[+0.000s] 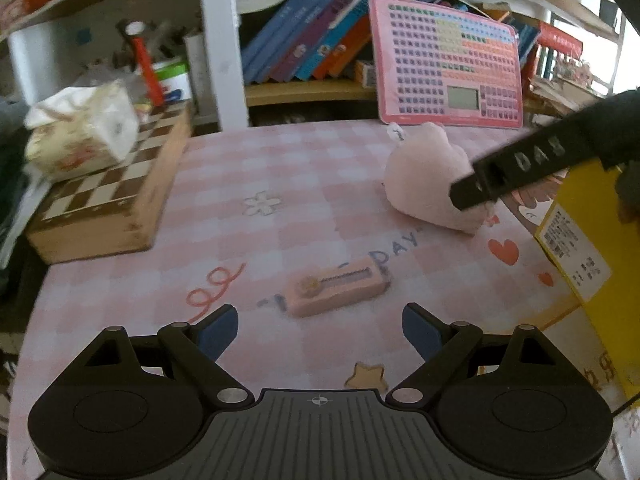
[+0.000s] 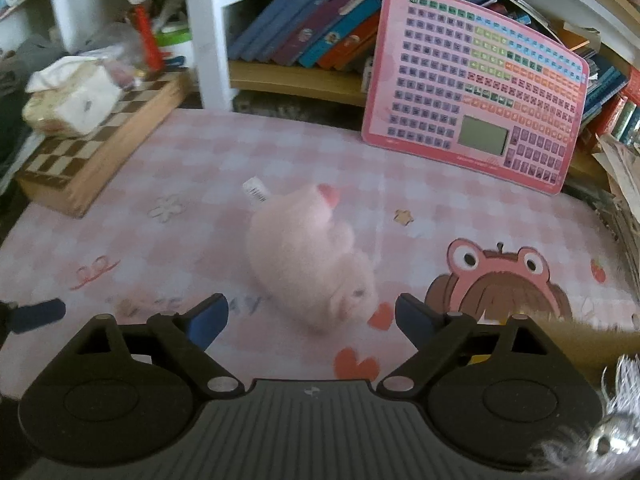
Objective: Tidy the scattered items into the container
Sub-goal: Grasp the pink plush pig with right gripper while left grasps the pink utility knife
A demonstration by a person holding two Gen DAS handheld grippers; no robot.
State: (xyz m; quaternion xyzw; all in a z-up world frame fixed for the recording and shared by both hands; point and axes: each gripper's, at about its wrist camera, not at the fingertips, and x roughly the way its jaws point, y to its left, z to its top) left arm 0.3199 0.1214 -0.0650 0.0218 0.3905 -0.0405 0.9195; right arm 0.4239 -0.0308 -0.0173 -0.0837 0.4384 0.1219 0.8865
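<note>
Both grippers wide open, empty: left gripper [image 1: 320, 330] above pink case [image 1: 338, 290], right gripper [image 2: 311, 320] above plush pig [image 2: 308, 260] on table [image 2: 440, 208].

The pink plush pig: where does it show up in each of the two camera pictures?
Left wrist view: the plush pig lies right of centre on the checked cloth, partly behind the other hand's black tool.
Right wrist view: the pig lies at the centre, just ahead of the open tool.
Shared landmark: the pink keyboard toy leaning against the bookshelf.
</note>
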